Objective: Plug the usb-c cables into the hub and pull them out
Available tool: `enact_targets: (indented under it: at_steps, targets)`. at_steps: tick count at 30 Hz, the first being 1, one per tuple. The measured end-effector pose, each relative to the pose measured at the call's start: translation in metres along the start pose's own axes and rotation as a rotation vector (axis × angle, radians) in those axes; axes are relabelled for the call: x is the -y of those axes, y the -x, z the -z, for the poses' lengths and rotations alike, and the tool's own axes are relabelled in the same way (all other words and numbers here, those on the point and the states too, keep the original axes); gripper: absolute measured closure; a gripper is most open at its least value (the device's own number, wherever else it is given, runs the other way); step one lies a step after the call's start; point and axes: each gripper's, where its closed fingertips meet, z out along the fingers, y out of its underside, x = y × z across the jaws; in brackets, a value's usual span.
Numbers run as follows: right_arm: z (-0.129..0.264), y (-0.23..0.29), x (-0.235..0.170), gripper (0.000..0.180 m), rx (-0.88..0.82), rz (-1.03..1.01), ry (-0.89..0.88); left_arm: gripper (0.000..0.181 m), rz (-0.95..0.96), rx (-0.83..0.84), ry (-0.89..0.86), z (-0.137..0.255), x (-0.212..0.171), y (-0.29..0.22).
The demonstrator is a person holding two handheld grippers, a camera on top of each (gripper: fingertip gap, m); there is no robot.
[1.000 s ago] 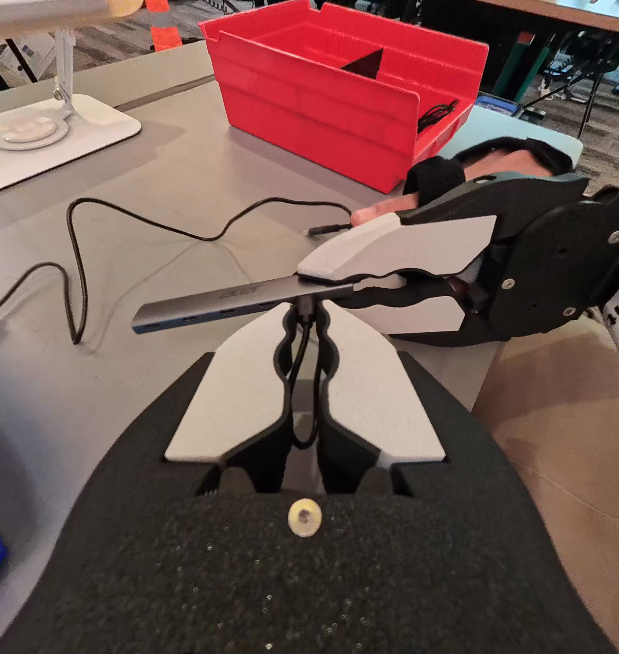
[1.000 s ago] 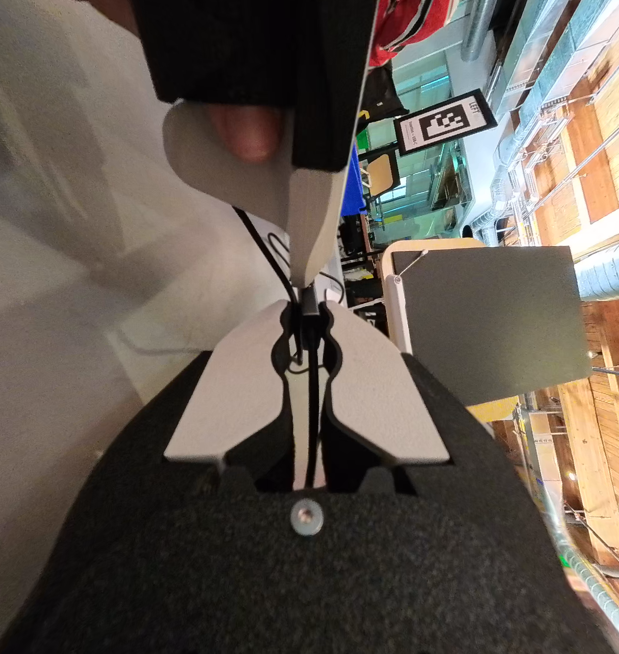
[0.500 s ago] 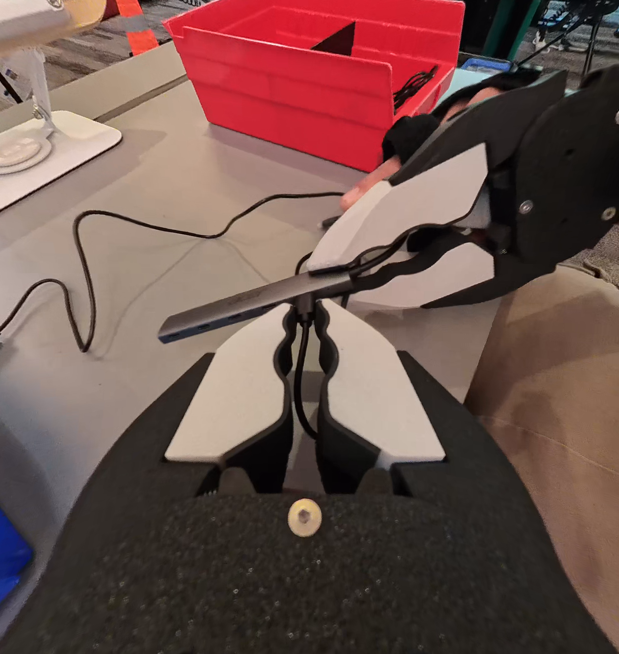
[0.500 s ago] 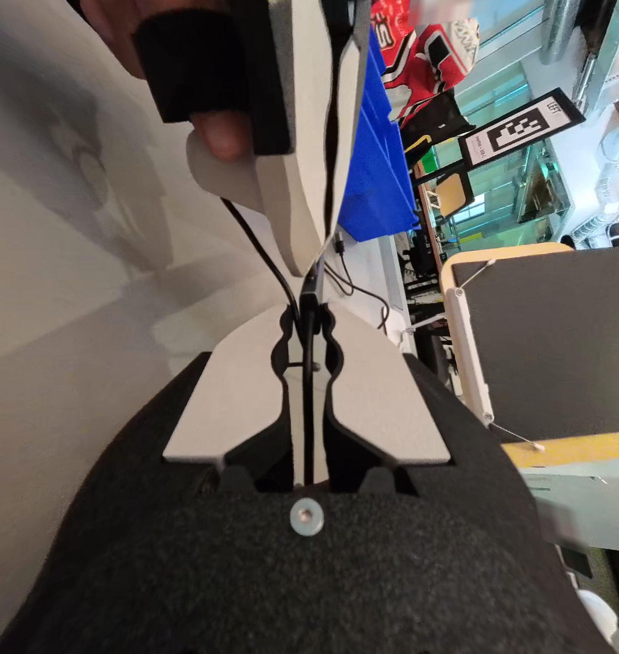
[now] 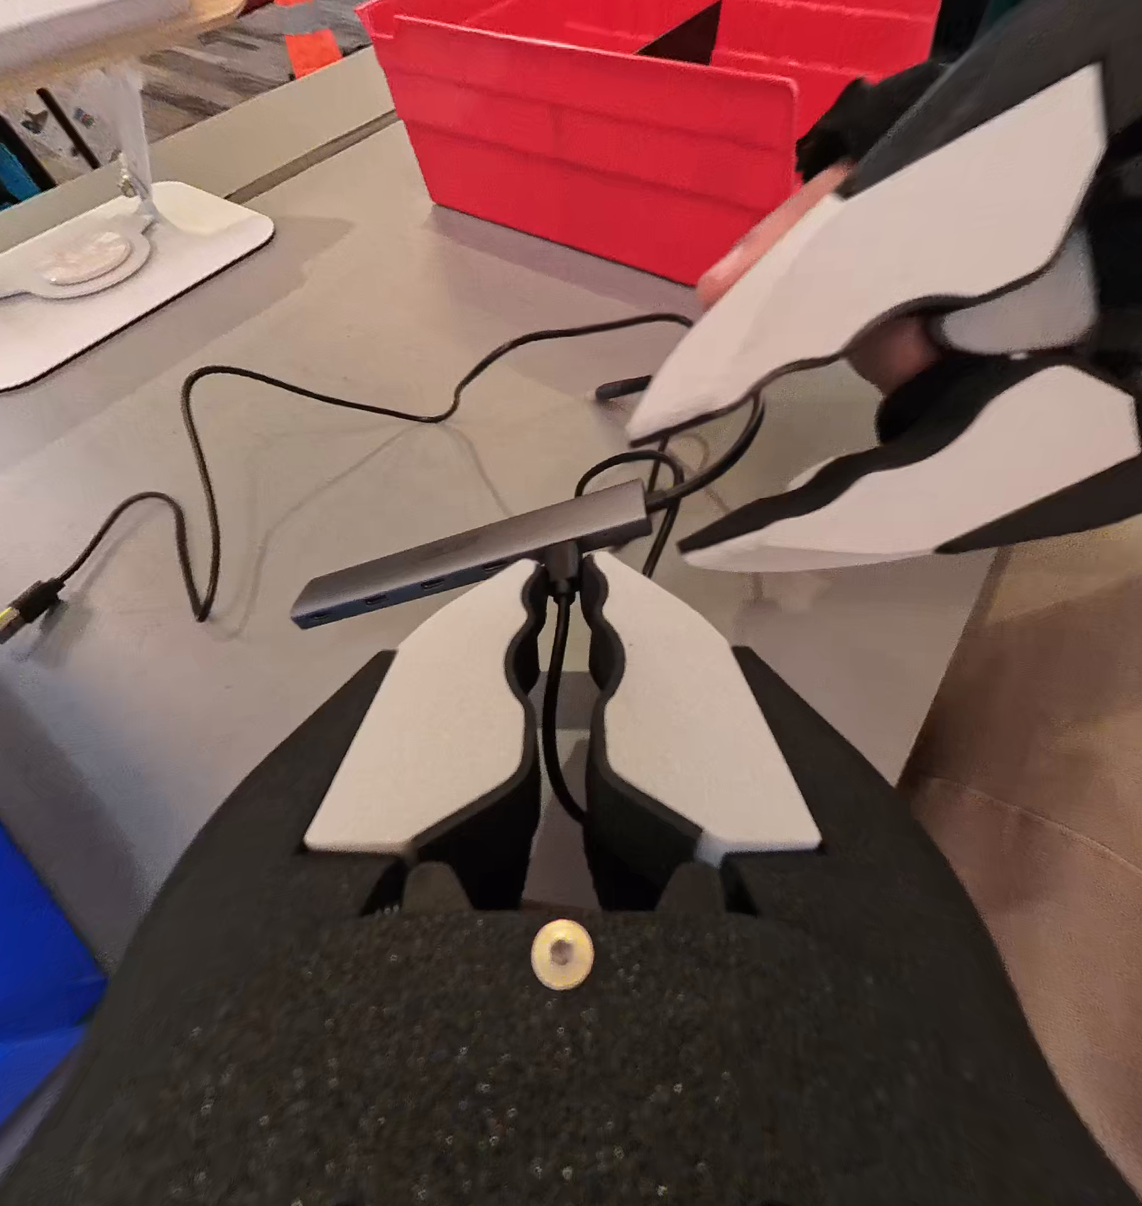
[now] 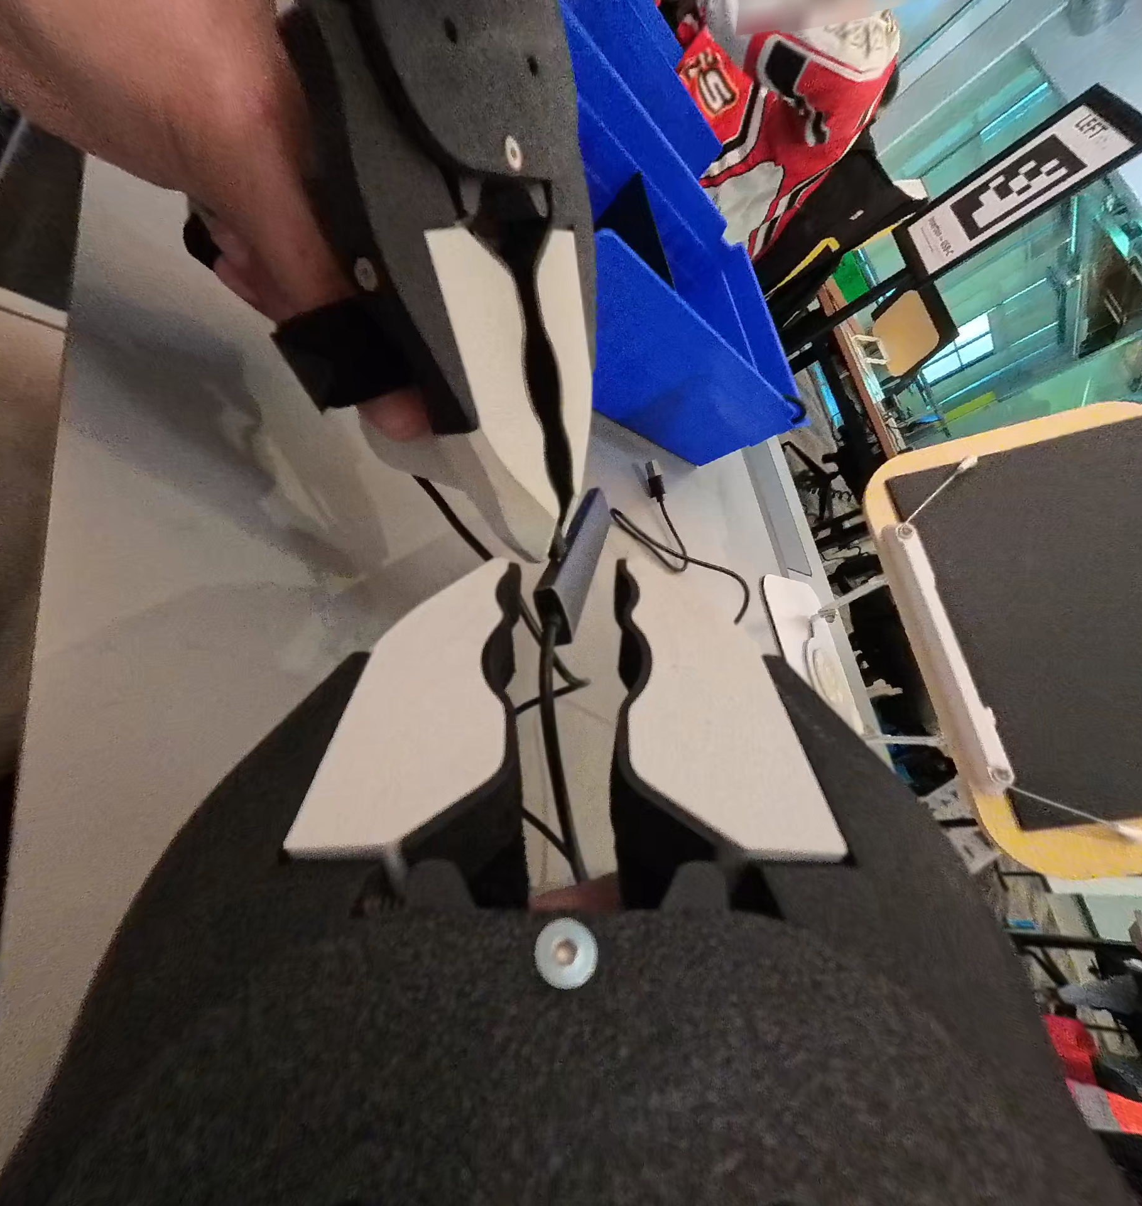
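My left gripper is shut on the black USB-C plug of a cable that sits in the long side of the slim grey hub. The hub hangs above the table, held only by that plug. My right gripper is open, its fingers on either side of the hub's end without touching it. It also shows in the left wrist view, at the hub's right end. The hub's own cable loops there. A second black cable lies on the table.
A red bin stands at the back of the grey table. A white stand base is at the far left, and a blue bin at the near left. The table edge and tan fabric are on the right. The tips of both grippers are at nearly the same place.
My right gripper has opened, let go of the hub's end and drawn back a little. My left gripper still holds the plug, and the hub has tilted.
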Motion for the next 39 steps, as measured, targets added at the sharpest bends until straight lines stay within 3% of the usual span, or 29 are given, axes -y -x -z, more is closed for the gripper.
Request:
enact_targets:
  at_steps: [7, 15, 20, 22, 23, 26, 32, 35, 39]
  targets:
    - [-0.01, 0.003, -0.02, 0.168, -0.044, 0.075, 0.085, 0.171, 0.035, -0.068, -0.021, -0.001, 0.007, -0.018]
    - [-0.014, 0.002, -0.028, 0.17, -0.119, 0.24, 0.134, 0.171, 0.026, -0.075, -0.009, -0.005, 0.004, -0.018]
    - [-0.014, -0.013, -0.028, 0.169, -0.259, 0.277, 0.153, 0.171, -0.002, -0.003, -0.02, -0.003, 0.012, -0.012]
    - [-0.01, -0.036, -0.067, 0.169, -0.319, 0.246, 0.342, 0.171, -0.002, 0.013, -0.072, 0.01, 0.021, -0.007]
    - [-0.004, -0.047, -0.086, 0.169, -0.322, 0.178, 0.356, 0.171, 0.01, 0.028, -0.097, 0.021, 0.024, 0.0]
    - [0.015, -0.065, -0.066, 0.17, -0.384, 0.135, 0.238, 0.171, 0.016, 0.093, -0.076, 0.034, 0.012, 0.024]
    - [0.014, -0.064, -0.061, 0.17, -0.355, 0.067, 0.202, 0.171, 0.001, 0.122, 0.102, -0.001, -0.029, 0.033]
    - [0.024, -0.072, -0.043, 0.17, -0.349, -0.021, 0.096, 0.171, -0.01, 0.123, 0.15, -0.007, -0.036, 0.03]
    - [0.075, -0.133, 0.004, 0.17, -0.406, -0.209, -0.107, 0.171, -0.002, 0.109, 0.167, -0.006, -0.039, 0.029]
